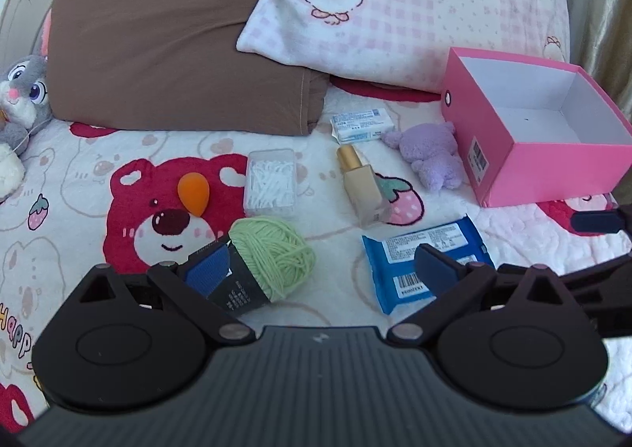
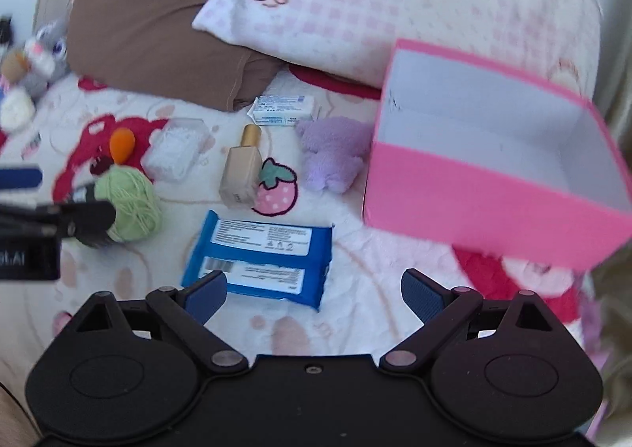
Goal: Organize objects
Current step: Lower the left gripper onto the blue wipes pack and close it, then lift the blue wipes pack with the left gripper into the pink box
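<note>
My left gripper (image 1: 322, 269) hovers open low over the bedspread. Its left pad sits against the black label of a green yarn ball (image 1: 276, 253); its right pad overlaps a blue wipes pack (image 1: 418, 245). My right gripper (image 2: 314, 297) is open too, with the wipes pack (image 2: 260, 257) just beyond its left finger. An empty pink box (image 2: 493, 170) stands to the right. Between them lie an orange sponge (image 1: 192, 194), a clear swab box (image 1: 270, 182), a gold-capped bottle (image 1: 361, 186), a white-blue carton (image 1: 361, 125) and a purple plush (image 1: 430, 152).
A brown pillow (image 1: 177, 40) and a pink checked pillow (image 1: 395, 4) lie along the back of the bed. A grey bunny plush (image 1: 23, 91) sits at the far left. A curtain (image 1: 608, 12) hangs at the right edge.
</note>
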Available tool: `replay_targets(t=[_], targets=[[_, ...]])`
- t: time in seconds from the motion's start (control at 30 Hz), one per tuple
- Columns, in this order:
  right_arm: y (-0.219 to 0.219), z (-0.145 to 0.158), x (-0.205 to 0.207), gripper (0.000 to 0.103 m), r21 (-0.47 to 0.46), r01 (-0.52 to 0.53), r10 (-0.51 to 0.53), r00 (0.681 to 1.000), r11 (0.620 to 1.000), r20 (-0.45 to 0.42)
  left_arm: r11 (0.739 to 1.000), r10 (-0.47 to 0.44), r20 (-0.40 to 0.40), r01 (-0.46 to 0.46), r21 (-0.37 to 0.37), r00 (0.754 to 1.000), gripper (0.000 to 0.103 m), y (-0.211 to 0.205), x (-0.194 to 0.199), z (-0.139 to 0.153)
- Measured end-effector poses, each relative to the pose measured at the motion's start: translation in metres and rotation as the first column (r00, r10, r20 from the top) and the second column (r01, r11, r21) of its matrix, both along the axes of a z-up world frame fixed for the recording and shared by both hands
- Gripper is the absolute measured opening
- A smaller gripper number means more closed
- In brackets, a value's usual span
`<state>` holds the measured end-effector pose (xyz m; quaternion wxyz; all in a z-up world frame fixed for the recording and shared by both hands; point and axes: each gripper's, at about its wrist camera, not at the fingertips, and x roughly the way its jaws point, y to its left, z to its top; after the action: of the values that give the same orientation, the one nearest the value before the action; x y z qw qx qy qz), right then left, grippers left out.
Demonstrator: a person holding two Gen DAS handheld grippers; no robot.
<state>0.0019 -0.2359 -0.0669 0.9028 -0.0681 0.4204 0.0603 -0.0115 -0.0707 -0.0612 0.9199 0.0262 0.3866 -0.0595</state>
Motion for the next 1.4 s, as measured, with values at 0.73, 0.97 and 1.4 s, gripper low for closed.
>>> replay_targets(t=[0.73, 0.97, 1.4], targets=[[-0.047, -0.052, 0.034, 0.095, 0.142, -0.062, 0.069, 0.997, 0.988, -0.043, 0.970, 0.016, -0.282, -0.083, -0.229, 0.959, 0.077, -0.011, 0.066, -0.099], [-0.039, -0.064, 0.048, 0.078, 0.216, -0.100, 0.124, 0.987, 0.971, -0.099, 0.941, -0.004, -0.264, -0.086, -0.327, 0.965, 0.053, -0.005, 0.066, -0.107], [-0.035, -0.077, 0.061, 0.040, 0.341, 0.061, 0.041, 0.958, 0.938, -0.284, 0.923, -0.124, -0.268, 0.012, -0.384, 0.955, 0.028, -0.025, 0.062, -0.095]])
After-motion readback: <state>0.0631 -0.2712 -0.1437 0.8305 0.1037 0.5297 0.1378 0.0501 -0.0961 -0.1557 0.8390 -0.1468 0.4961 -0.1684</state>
